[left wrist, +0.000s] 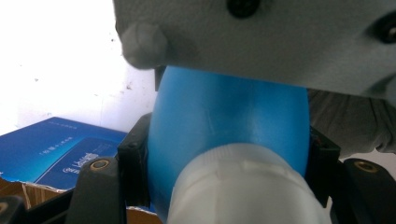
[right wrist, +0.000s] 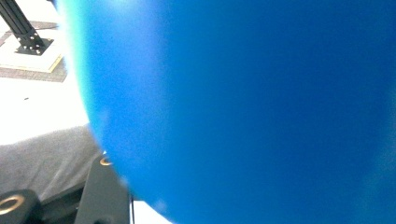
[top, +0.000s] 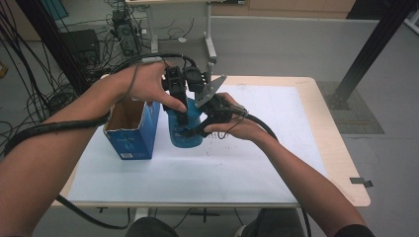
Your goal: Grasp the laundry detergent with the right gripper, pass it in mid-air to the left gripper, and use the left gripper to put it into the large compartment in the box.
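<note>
A soft blue bottle (top: 187,137) with a white cap (left wrist: 243,186) stands near the middle of the table, held from two sides. My left gripper (top: 182,117) comes down from above and is shut on the bottle (left wrist: 229,112) just past the cap, one black jaw pressing each flank. My right gripper (top: 191,130) reaches in from the right and is shut on the body, whose blue wall (right wrist: 243,107) lies right against the camera. One of its black fingers (right wrist: 105,196) shows at the lower left. Its grey plate (top: 210,89) sticks up between the hands.
An open blue cardboard box (top: 133,131) stands just left of the bottle, its flap (left wrist: 60,149) close to my left gripper. A white sheet (top: 247,168) covers the wooden table. Cables trail off the left edge; a black frame post (top: 368,49) rises at the far right.
</note>
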### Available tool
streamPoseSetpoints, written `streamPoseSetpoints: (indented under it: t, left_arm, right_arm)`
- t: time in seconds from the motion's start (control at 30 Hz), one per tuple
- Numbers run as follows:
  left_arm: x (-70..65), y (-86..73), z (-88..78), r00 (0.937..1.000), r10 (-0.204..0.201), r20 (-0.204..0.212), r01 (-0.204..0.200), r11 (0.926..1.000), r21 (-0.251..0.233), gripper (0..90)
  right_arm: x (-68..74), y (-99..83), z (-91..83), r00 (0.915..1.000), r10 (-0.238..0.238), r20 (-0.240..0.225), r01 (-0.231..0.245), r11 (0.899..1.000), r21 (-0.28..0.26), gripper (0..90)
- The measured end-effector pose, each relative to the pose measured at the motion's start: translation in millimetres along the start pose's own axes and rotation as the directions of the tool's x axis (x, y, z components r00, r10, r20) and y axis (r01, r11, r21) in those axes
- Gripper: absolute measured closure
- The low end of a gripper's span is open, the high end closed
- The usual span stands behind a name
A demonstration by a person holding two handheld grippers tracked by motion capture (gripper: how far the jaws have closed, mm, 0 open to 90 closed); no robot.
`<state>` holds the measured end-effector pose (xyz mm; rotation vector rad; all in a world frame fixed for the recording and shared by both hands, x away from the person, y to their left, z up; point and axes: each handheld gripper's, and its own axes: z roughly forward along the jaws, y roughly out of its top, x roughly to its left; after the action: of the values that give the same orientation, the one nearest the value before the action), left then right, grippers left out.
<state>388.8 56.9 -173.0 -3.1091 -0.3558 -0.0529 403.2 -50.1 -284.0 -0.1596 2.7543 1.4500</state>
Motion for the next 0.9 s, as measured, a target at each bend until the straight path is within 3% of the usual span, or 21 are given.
streamPoseSetpoints:
  t: [0.9]
  left_arm:
    - [0.5,1.7,2.3,1.0,0.005,-0.002,-0.005,0.9999,0.016,36.8]
  right_arm:
    - [-0.4,-3.8,1.5,1.0,0.008,0.0,-0.008,1.0,-0.016,41.0]
